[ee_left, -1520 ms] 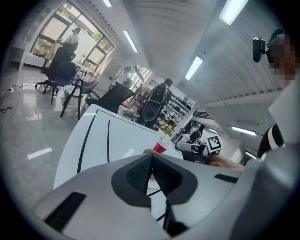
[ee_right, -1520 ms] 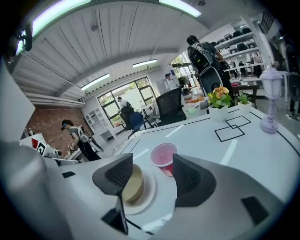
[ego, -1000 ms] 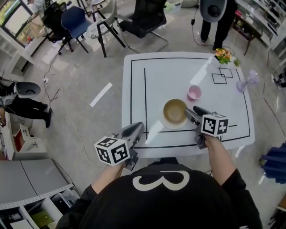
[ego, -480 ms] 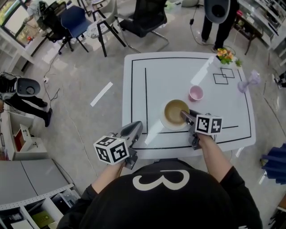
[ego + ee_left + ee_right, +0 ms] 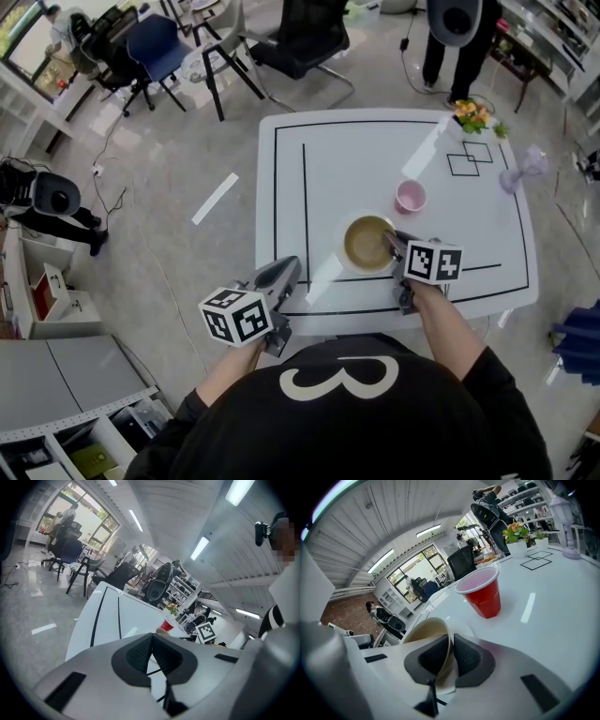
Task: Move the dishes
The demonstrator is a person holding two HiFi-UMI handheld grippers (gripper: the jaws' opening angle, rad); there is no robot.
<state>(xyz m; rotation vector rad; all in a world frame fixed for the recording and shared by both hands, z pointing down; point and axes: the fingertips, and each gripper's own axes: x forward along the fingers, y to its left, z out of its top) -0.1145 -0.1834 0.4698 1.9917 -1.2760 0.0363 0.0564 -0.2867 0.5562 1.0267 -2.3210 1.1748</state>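
A tan bowl (image 5: 366,242) sits on a white saucer near the front of the white table (image 5: 328,169). My right gripper (image 5: 392,242) reaches over the bowl's near right rim and is shut on it; in the right gripper view the bowl's rim (image 5: 436,634) stands between the two dark pads. A red cup (image 5: 483,592), pink from above (image 5: 410,195), stands just beyond the bowl. My left gripper (image 5: 281,274) hangs at the table's front left edge, its jaws closed together with nothing between them (image 5: 151,656).
Black lines mark the table top. A small flower pot (image 5: 469,115) and a pale purple vase (image 5: 523,169) stand at the far right corner. Office chairs (image 5: 300,37) and a person's legs (image 5: 448,47) are beyond the table.
My right gripper has moved forward and left onto the bowl's rim and closed on it. The left gripper has stayed put.
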